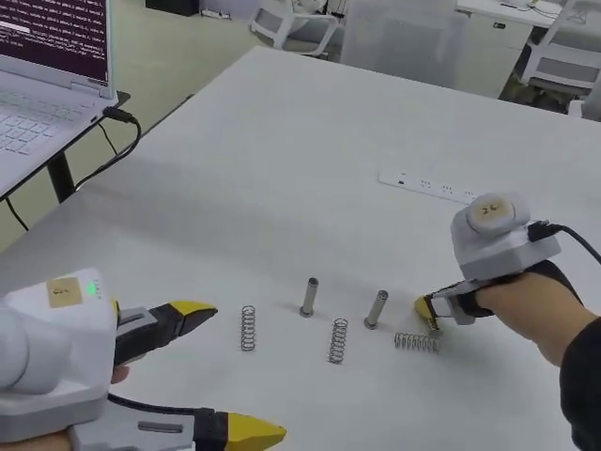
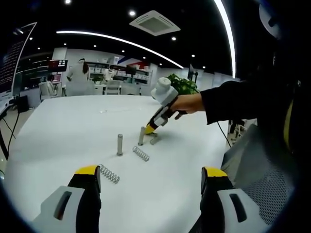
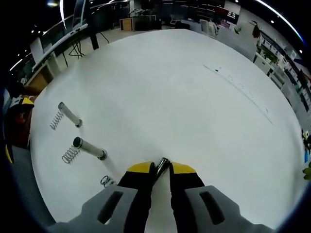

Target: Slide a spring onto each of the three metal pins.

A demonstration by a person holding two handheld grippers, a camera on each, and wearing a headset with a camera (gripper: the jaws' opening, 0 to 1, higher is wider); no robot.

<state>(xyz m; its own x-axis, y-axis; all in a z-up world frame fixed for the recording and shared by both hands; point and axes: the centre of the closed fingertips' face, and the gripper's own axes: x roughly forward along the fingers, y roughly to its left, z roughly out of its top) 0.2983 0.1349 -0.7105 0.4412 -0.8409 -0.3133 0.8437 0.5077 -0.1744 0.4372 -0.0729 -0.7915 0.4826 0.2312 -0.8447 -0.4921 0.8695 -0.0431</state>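
Springs (image 2: 141, 153), three in all, lie loose on the white table (image 1: 282, 169). At far left, the left gripper (image 1: 225, 371) hangs with its jaws spread wide, holding nothing; the nearest spring (image 1: 248, 329) lies just off its upper tip. Then come an upright pin (image 1: 309, 296), a second spring (image 1: 337, 340), another upright pin (image 1: 377, 309) and a third spring (image 1: 416, 342). Just above that last spring, the right gripper (image 1: 429, 312) is clamped on a third pin (image 3: 163, 166).
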